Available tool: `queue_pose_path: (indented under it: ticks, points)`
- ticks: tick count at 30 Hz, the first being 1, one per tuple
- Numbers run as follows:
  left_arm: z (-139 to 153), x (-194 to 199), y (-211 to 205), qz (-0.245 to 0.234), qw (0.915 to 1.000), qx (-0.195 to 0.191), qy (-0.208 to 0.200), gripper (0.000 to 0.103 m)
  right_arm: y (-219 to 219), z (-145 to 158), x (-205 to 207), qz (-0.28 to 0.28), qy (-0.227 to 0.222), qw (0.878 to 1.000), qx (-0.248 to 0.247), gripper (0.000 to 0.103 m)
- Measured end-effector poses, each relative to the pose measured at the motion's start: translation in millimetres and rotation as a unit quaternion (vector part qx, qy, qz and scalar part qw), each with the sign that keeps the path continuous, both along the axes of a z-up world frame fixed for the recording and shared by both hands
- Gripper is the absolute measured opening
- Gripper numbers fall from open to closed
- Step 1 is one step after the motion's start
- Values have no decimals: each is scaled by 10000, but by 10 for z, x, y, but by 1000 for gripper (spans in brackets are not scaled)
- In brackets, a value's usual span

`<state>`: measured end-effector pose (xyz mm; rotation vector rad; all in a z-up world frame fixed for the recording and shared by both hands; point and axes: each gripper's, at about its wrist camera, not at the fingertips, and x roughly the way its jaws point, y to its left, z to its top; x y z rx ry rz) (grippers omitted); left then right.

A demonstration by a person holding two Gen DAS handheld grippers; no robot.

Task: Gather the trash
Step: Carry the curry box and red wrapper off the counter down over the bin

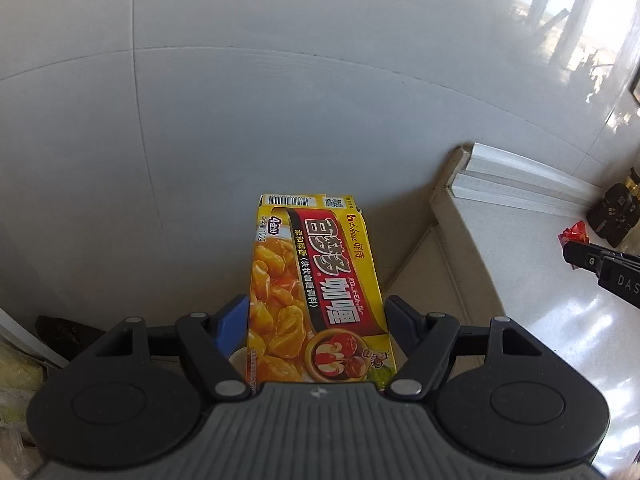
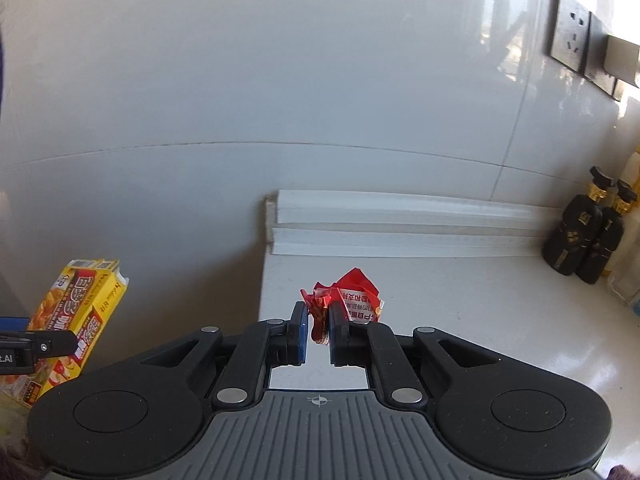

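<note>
From the left wrist view, the left tool [image 1: 316, 312] grips one flat yellow cardboard curry box [image 1: 316, 280] by its long sides, holding it out past the end of the white glossy bench [image 1: 532, 320], over the beige floor beside the grey tiled wall [image 1: 280, 112], which lies open ahead. The right tool shows at the right edge. From the right wrist view, the right tool [image 2: 318, 326] is pinched narrow on one crumpled red foil wrapper [image 2: 352, 296] above the bench's left edge; bare bench top spreads rightward to two black gold-capped bottles [image 2: 588, 236] at the wall.
</note>
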<state>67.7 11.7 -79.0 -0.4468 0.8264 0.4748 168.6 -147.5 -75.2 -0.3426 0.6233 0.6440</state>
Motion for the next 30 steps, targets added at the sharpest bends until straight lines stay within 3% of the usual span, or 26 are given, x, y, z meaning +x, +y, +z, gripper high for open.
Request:
queue_pose_path:
  ticks: [15, 30]
  points:
    - [-505, -114, 181, 369, 9978, -366, 415, 70, 617, -345, -424, 882, 171, 9951, -425, 8]
    - [-1177, -65, 192, 566, 9899, -889, 946, 70, 917, -957, -627, 1330, 598, 9836, -1064, 8]
